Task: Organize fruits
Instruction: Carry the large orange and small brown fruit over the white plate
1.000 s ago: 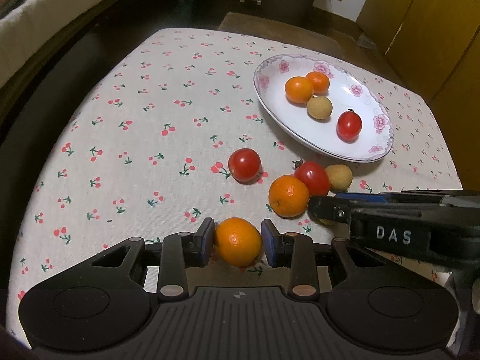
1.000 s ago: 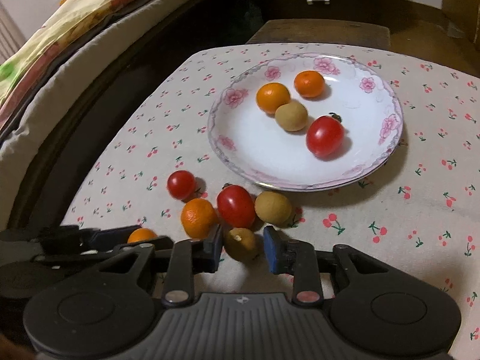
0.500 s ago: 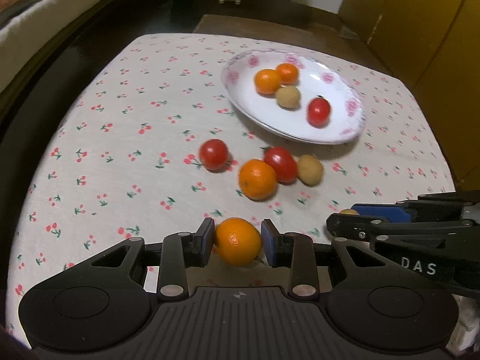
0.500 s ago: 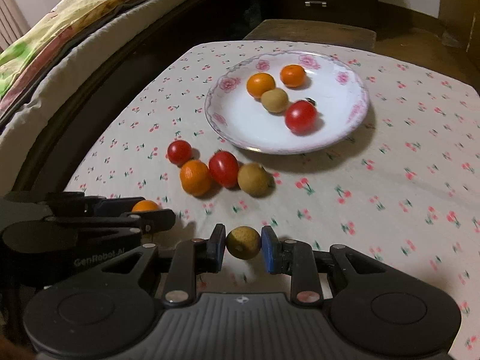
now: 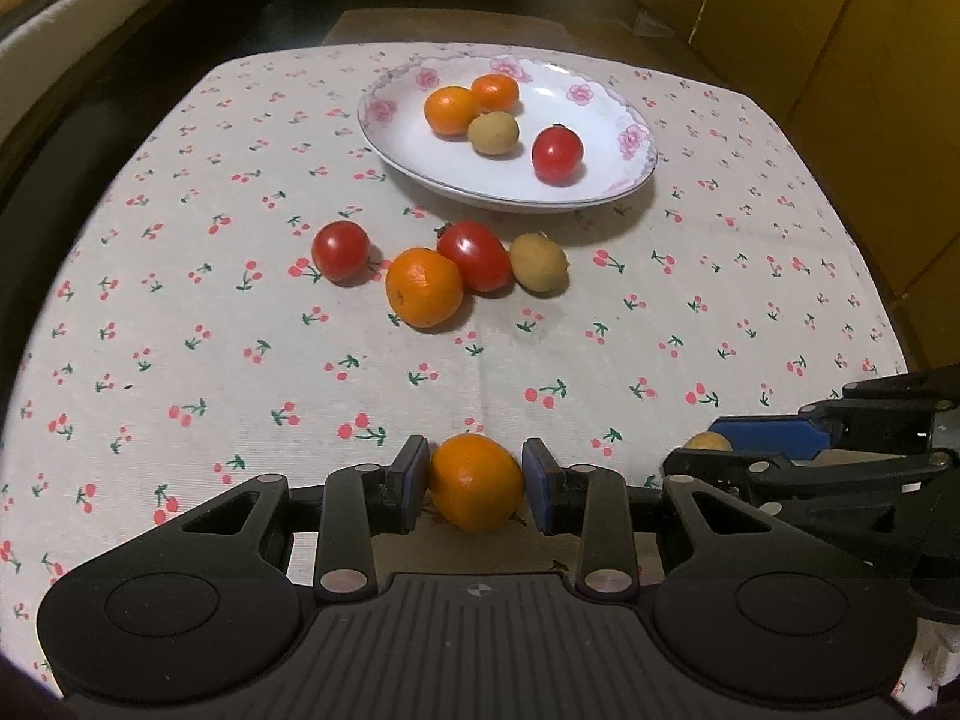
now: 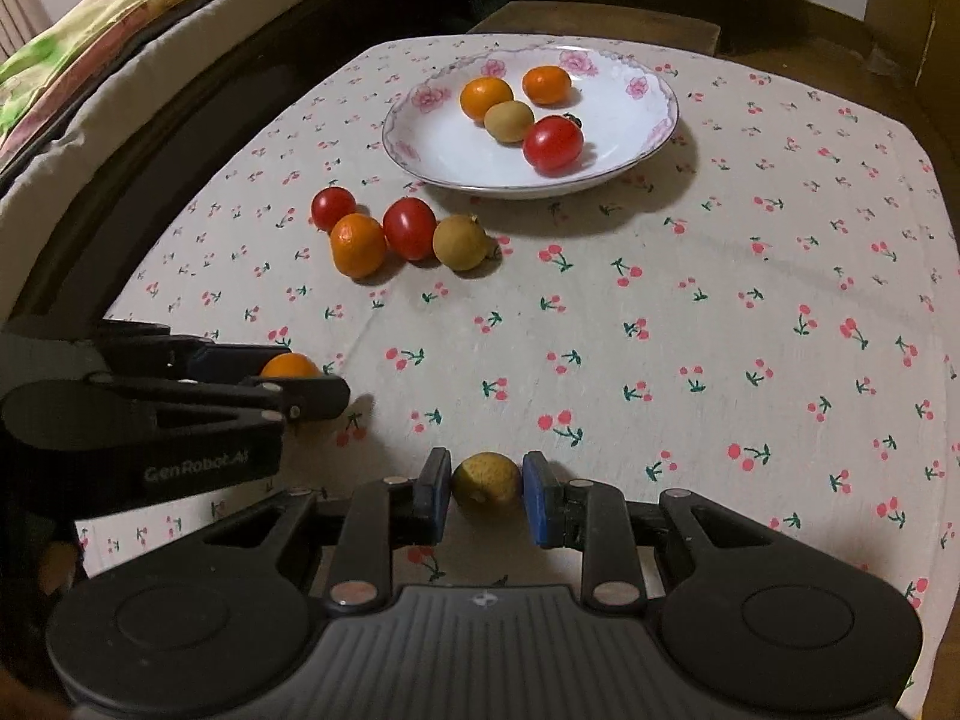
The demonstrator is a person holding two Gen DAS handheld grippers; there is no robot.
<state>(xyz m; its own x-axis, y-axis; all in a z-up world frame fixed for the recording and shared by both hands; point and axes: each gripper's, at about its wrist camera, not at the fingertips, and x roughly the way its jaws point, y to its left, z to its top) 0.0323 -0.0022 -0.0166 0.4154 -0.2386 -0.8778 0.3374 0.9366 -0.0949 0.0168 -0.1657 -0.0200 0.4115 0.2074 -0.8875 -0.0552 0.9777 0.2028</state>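
Fruits lie in three groups on the cherry-print tablecloth (image 5: pixel 180 330). In the flowered plate (image 5: pixel 624 120) at the far side sit two oranges (image 5: pixel 450 111), a brown longan (image 5: pixel 493 132) and a red tomato (image 5: pixel 557 155). On the cloth just in front of the plate rest a lone tomato (image 5: pixel 340 250), then an orange (image 5: pixel 423 286), a tomato (image 5: pixel 474 255) and a longan (image 5: pixel 538 261) touching in a row. Your left gripper (image 5: pixel 475 483) is clenched on a held orange (image 5: pixel 475 480), both blue pads pressing its sides, near the table's close edge. Your right gripper (image 6: pixel 486 489) grasps a small yellow-brown longan (image 6: pixel 486 479) the same way. The two grippers sit side by side, well apart from the plate; whether either held fruit touches the cloth cannot be told.
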